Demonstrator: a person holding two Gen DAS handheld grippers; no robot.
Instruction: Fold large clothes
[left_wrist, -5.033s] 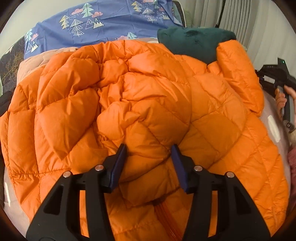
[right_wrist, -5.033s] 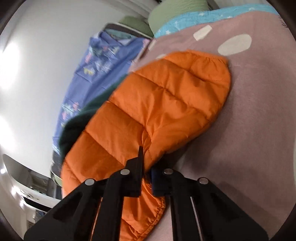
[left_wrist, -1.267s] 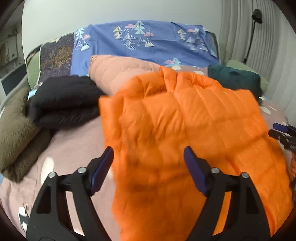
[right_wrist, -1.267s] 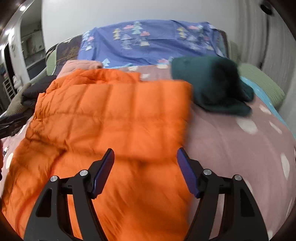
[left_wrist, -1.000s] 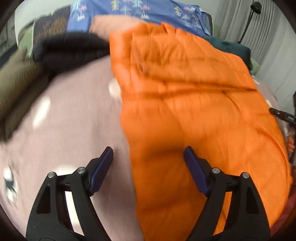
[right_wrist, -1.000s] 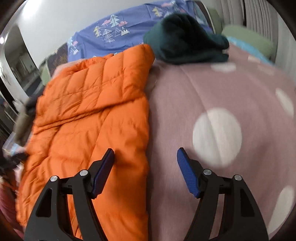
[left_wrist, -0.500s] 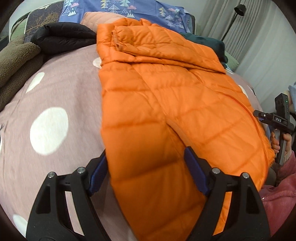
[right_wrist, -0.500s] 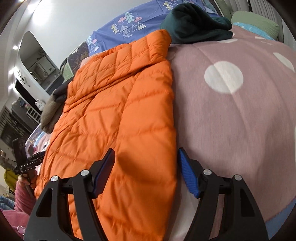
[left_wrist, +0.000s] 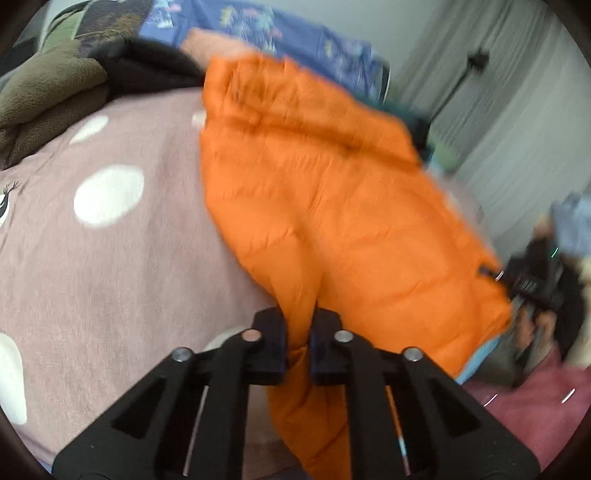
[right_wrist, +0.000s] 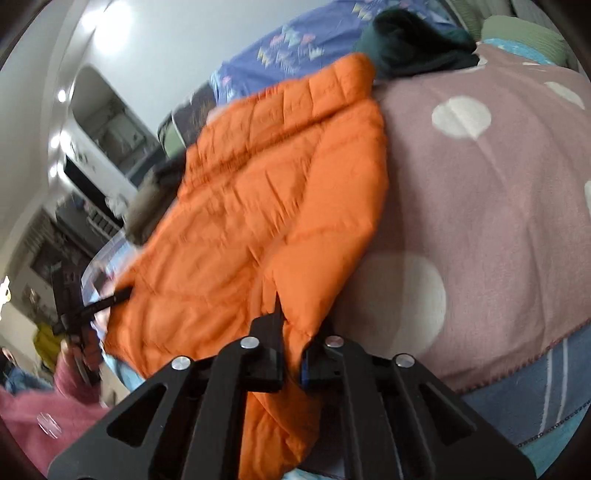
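L gripper (left_wrist: 298, 332) & R gripper (right_wrist: 291, 339) just closed, both pinching orange jacket (left_wrist: 332, 206) hem.

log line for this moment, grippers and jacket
left gripper: just closed on orange jacket hem | right gripper: just closed on hem | jacket: spread on bedspread

Orange puffer jacket (left_wrist: 332, 206): quilted cloth w/ a slight sheen, smooth, puffy; a fold of it is pinched in the left gripper (left_wrist: 298, 332) and its hem edge in the right gripper (right_wrist: 291, 341). Both grippers: matt black plastic, bright metal screw heads. Polka-dot blanket (left_wrist: 110, 258), left of the left claw: matt, soft, slightly fuzzy cloth. Olive blanket (left_wrist: 48, 88), far left beyond it: rough fleece. Person's pink sleeve (right_wrist: 44, 398), low left of the right claw: fuzzy knit.
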